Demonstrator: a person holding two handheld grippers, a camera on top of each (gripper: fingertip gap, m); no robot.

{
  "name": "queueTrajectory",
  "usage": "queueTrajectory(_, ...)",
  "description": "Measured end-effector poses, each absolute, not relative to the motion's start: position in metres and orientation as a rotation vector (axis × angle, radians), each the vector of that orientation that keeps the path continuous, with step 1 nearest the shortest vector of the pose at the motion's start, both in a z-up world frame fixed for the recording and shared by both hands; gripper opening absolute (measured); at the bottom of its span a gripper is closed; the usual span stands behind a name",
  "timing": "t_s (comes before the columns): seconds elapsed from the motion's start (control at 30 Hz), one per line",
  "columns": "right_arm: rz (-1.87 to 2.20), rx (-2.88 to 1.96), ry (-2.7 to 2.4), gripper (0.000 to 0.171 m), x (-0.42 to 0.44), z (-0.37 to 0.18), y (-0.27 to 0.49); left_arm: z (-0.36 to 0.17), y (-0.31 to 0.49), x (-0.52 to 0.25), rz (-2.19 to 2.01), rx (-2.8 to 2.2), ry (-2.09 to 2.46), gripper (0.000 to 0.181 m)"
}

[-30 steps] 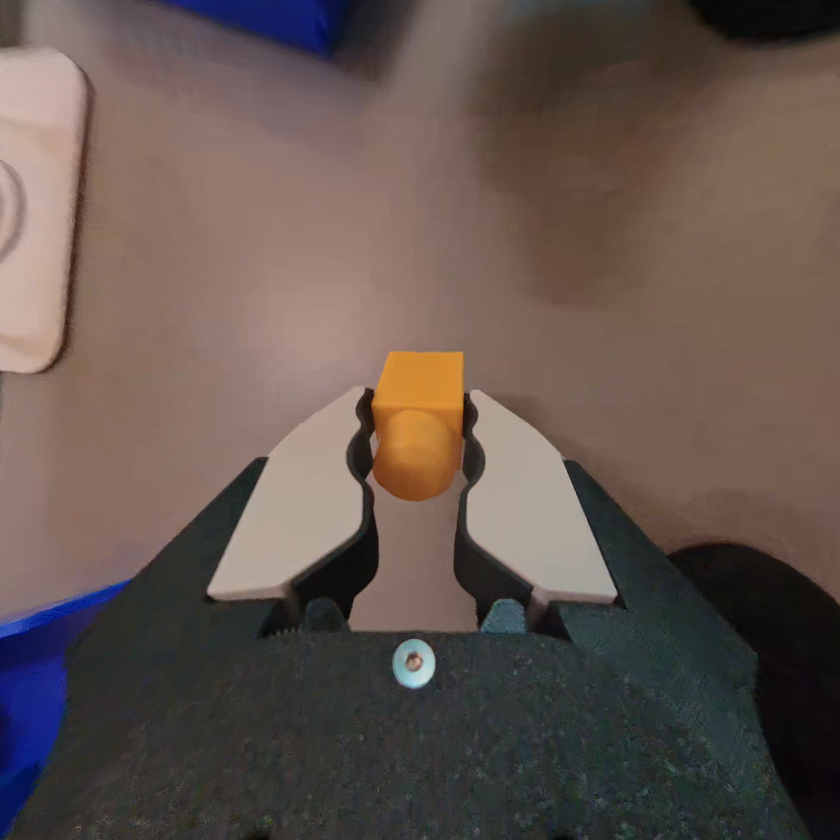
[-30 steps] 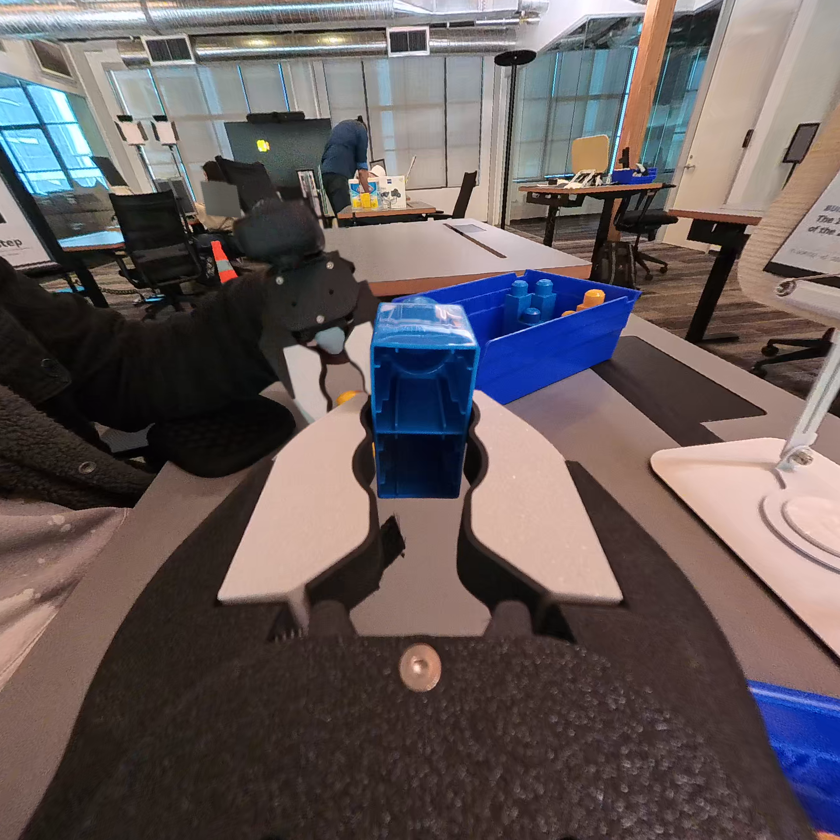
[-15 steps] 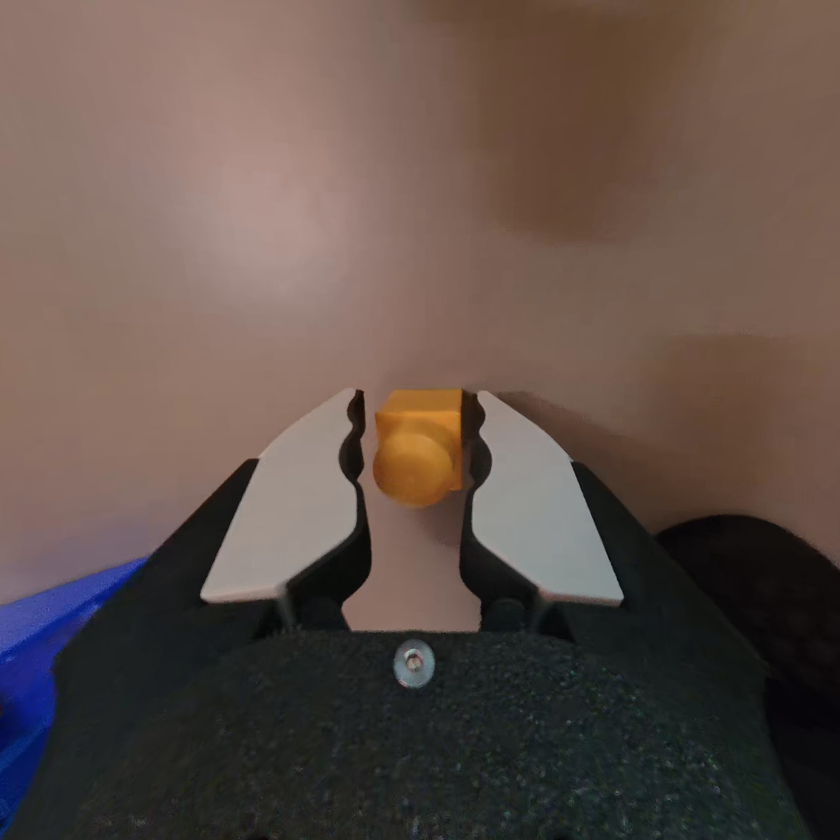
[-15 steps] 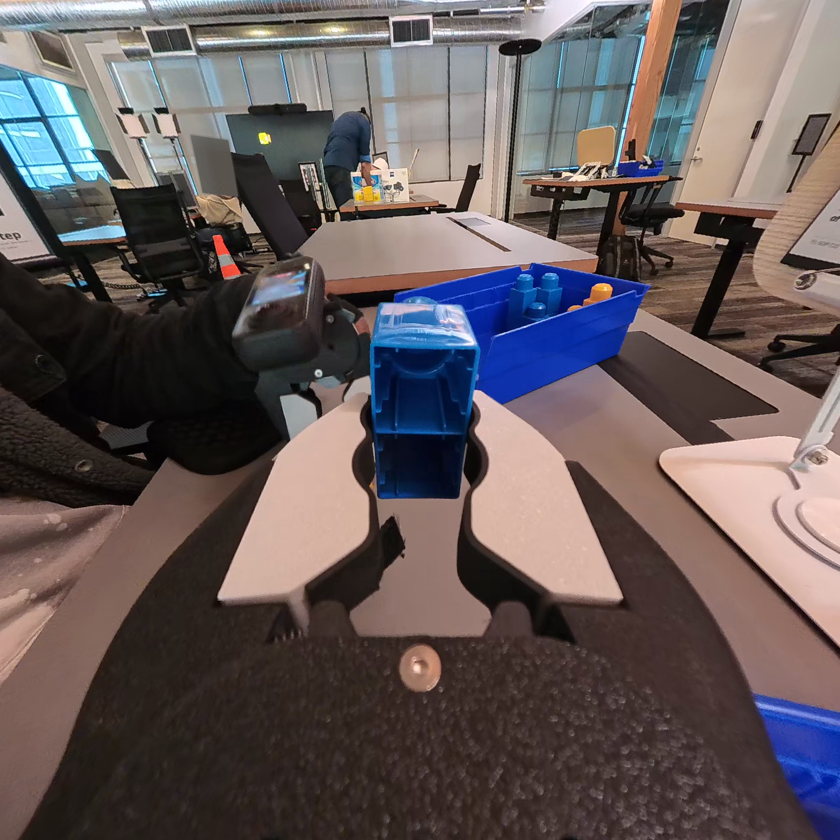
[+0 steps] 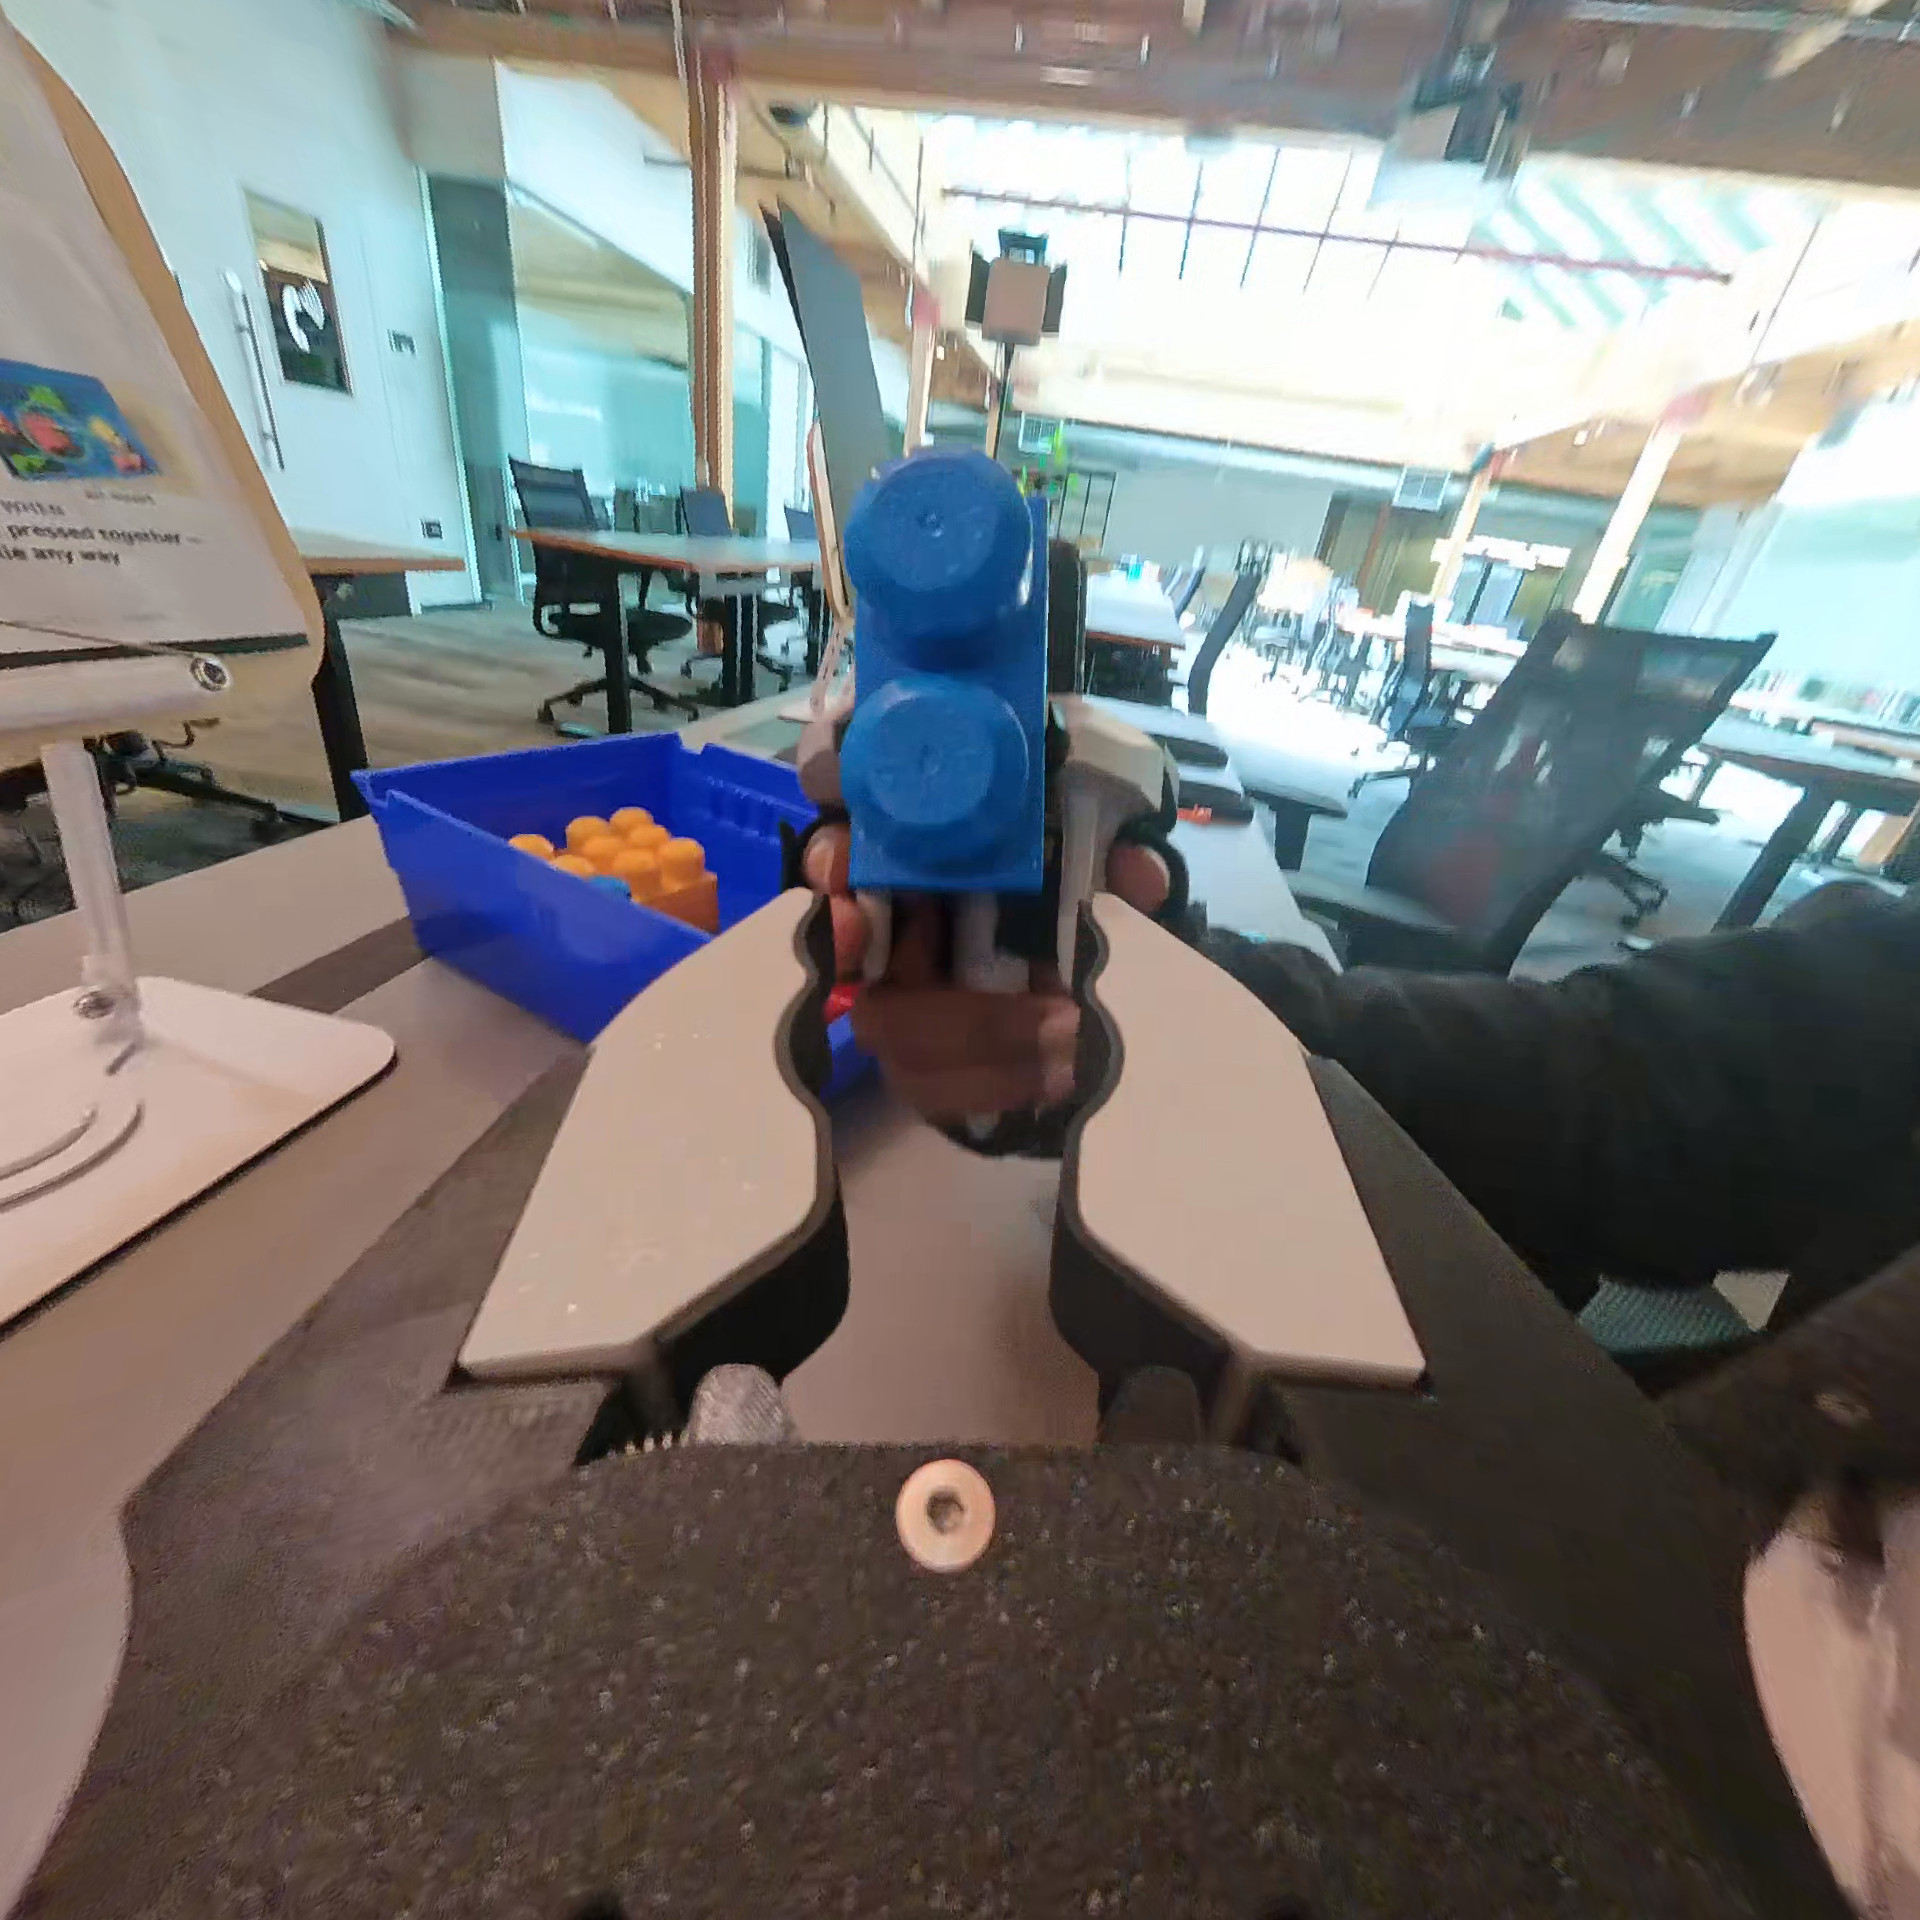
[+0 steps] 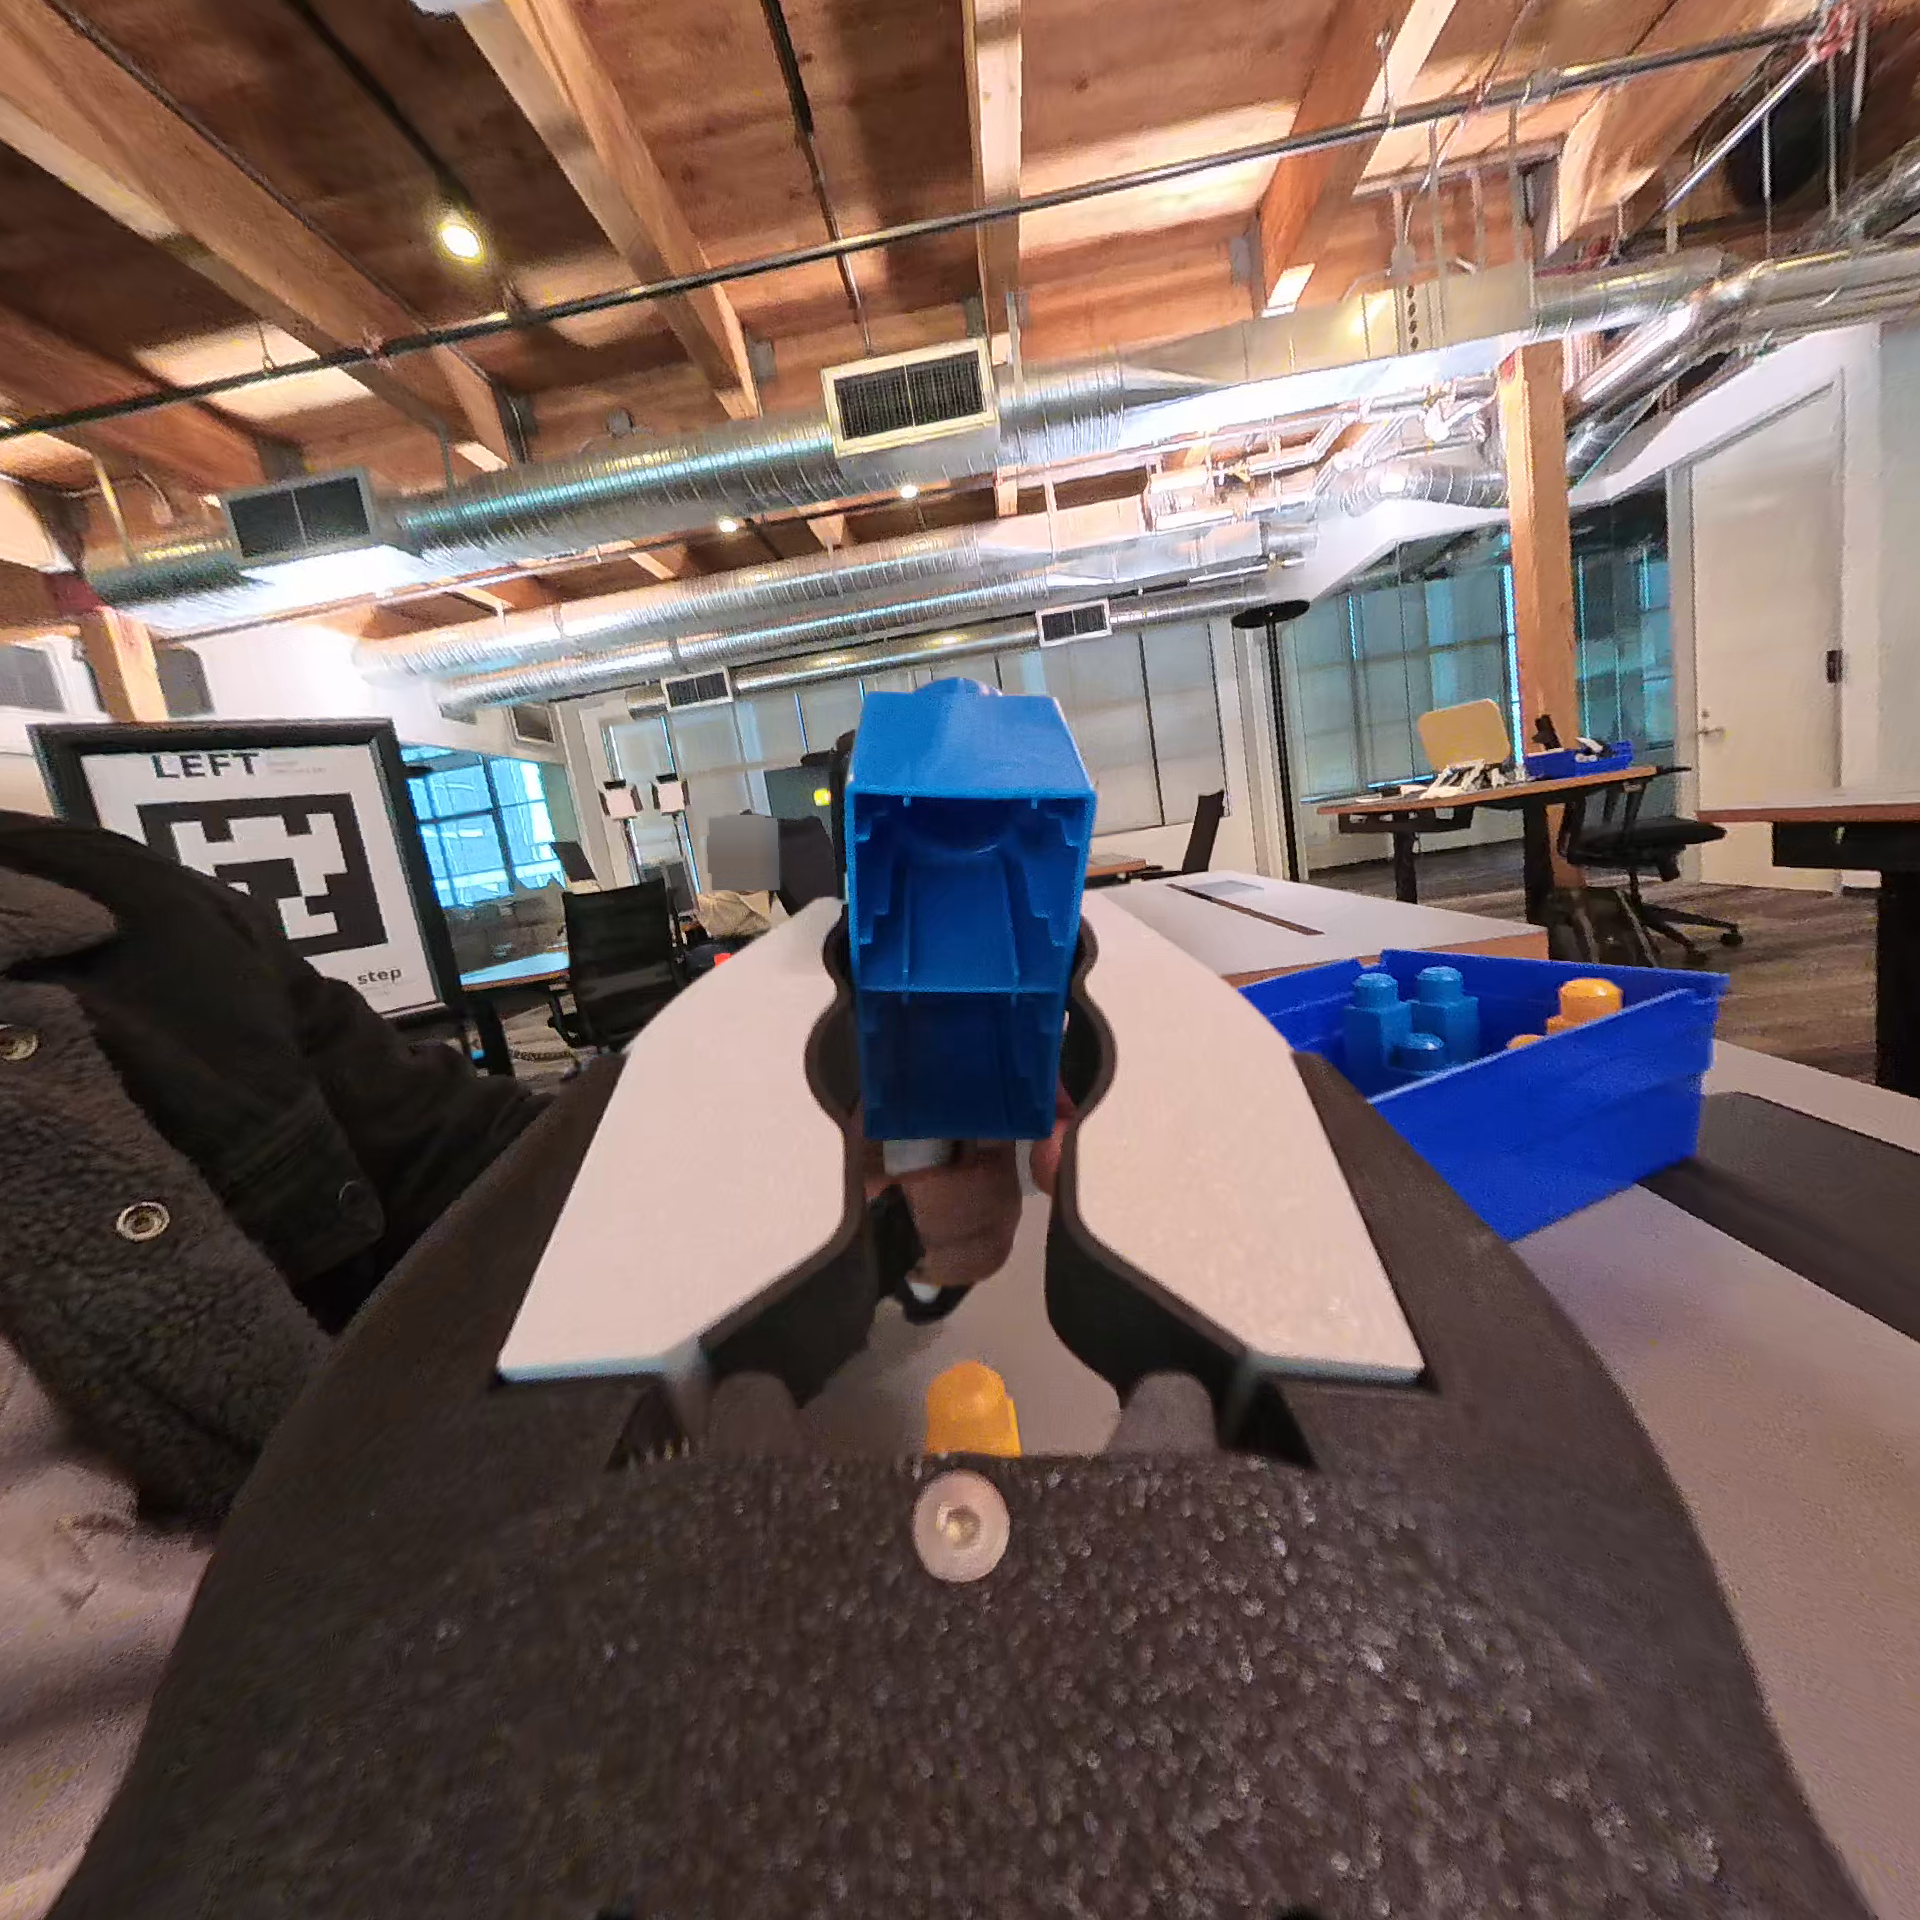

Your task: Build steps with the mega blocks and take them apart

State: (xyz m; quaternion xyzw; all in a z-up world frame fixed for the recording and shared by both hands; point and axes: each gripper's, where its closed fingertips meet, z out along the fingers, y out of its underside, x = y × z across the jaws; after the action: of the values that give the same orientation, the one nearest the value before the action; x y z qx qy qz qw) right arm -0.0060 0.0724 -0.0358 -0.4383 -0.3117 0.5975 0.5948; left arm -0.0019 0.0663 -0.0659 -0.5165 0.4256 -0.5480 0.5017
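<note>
Since the earlier frames the left gripper [image 5: 951, 971] has let go of the orange block and swung up from the tabletop to face the room; the right gripper [image 6: 961, 997] has tilted up toward the ceiling with its blue block [image 6: 961, 914] still clamped.

Left wrist view: the left gripper's grey, wavy-edged fingers [image 5: 686, 1164] stand apart with nothing between them. Beyond their tips, the blue block [image 5: 940, 686] shows two round studs, one above the other, held up by the far gripper; the person's hand [image 5: 966, 1029] wraps that handle, and a dark sleeve [image 5: 1558, 1091] runs off to the right. A blue bin [image 5: 540, 914] with ribbed plastic walls sits at left on the grey table [image 5: 208, 1351], holding orange blocks [image 5: 634, 857]. A white stand [image 5: 156, 1081] at the table's left edge carries a printed card [image 5: 104, 436] bearing text and a small coloured picture. Bare table lies between bin and gripper.

Right wrist view: the right gripper's fingers [image 6: 717, 1143] press on both sides of the blue block, whose hollow, ribbed underside faces the camera. One orange block [image 6: 971, 1408] stands on the table [image 6: 1714, 1455] low between the fingers, stud up. The bin [image 6: 1538, 1122] at right holds blue and orange blocks. A framed sign [image 6: 260, 862] with a black-and-white marker and lettering stands at left behind a fleecy dark coat [image 6: 156, 1143].
</note>
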Motion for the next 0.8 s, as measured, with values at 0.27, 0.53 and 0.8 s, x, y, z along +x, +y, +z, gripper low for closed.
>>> queueTrajectory(0.27, 1.35, -1.065, -0.811, 0.037, -0.019, -0.049, 0.069, -0.062, 0.067, -0.005, -1.293, -1.22, 1.016, 0.036)
queueTrajectory(0.53, 1.068, -1.341, -1.134, 0.037, -0.012, -0.096, 0.07, -0.097, 0.069, -0.014, -1.093, -1.327, 1.292, 0.036)
queueTrajectory(0.8, 0.806, -1.512, -1.227, 0.039, 0.021, -0.112, 0.08, -0.135, 0.081, -0.029, -0.817, -1.482, 1.485, 0.036)
